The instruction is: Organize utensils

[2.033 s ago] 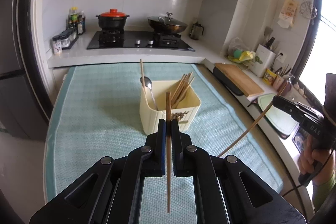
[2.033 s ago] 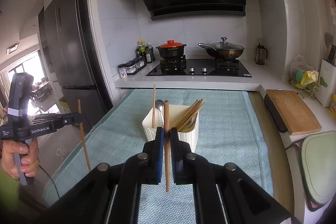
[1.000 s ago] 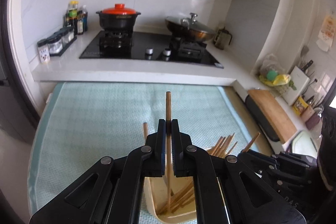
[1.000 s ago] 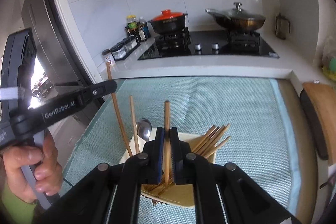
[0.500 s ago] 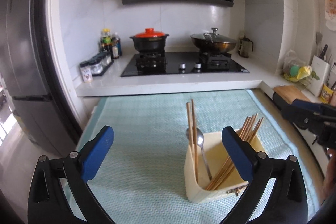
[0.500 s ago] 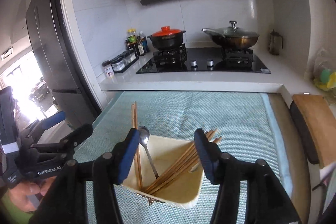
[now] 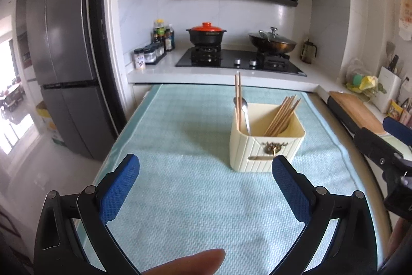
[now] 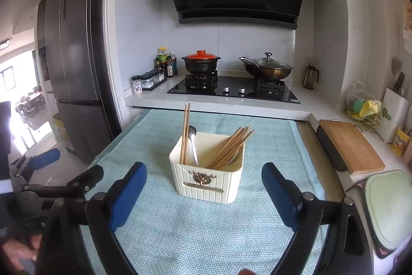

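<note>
Cream-coloured and ribbed, the holder [image 8: 207, 175] stands on the teal mat [image 8: 206, 236] covering the surface [image 7: 370, 187], with two chopsticks [image 8: 185, 133] upright beside a spoon [image 8: 192, 143] in its left part and a bundle of chopsticks [image 8: 229, 147] leaning to the right in the other. The right hand-held gripper [image 8: 203, 195] hangs just in front of the holder, jaws spread wide and empty, the holder framed between its blue pads [image 8: 127, 195]. The left hand-held gripper [image 7: 206, 187] is likewise released and empty, set further back and to the left, so the holder lies ahead toward its right finger. Behind the surface, a red-lidded pot [image 8: 200, 61] and a wok [image 8: 266, 67] sit on the stove [image 8: 231, 89].
</note>
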Demonstrator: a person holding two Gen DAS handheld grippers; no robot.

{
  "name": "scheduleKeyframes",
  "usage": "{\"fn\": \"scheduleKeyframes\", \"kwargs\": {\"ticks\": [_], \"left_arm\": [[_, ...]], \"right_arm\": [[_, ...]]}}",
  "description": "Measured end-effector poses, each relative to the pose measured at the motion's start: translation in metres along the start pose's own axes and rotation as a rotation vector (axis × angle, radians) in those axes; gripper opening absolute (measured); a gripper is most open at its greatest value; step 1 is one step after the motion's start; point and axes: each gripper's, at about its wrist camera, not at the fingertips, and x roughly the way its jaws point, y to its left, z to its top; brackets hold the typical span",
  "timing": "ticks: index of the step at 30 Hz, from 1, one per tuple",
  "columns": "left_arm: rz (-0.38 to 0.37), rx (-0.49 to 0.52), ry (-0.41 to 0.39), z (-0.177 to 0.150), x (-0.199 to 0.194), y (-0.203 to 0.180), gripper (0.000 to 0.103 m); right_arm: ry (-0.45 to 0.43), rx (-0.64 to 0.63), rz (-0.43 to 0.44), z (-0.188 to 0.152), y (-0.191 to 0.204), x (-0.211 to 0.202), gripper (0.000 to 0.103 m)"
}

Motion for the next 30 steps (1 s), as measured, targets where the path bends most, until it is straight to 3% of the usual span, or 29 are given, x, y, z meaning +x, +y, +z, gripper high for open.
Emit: {"fn": "scheduleKeyframes", "kwargs": {"ticks": [10, 30], "left_arm": [[0.021, 0.02, -0.027, -0.019, -0.046, 0.009, 0.103], [0.013, 0.035, -0.032, -0.023, -0.061, 0.002, 0.103]], "right_arm": [[0.025, 0.01, -0.013, -0.028, 0.014, -0.042, 0.092], [0.015, 0.013, -0.004, -0.035, 0.021, -0.069, 0.092]]}}
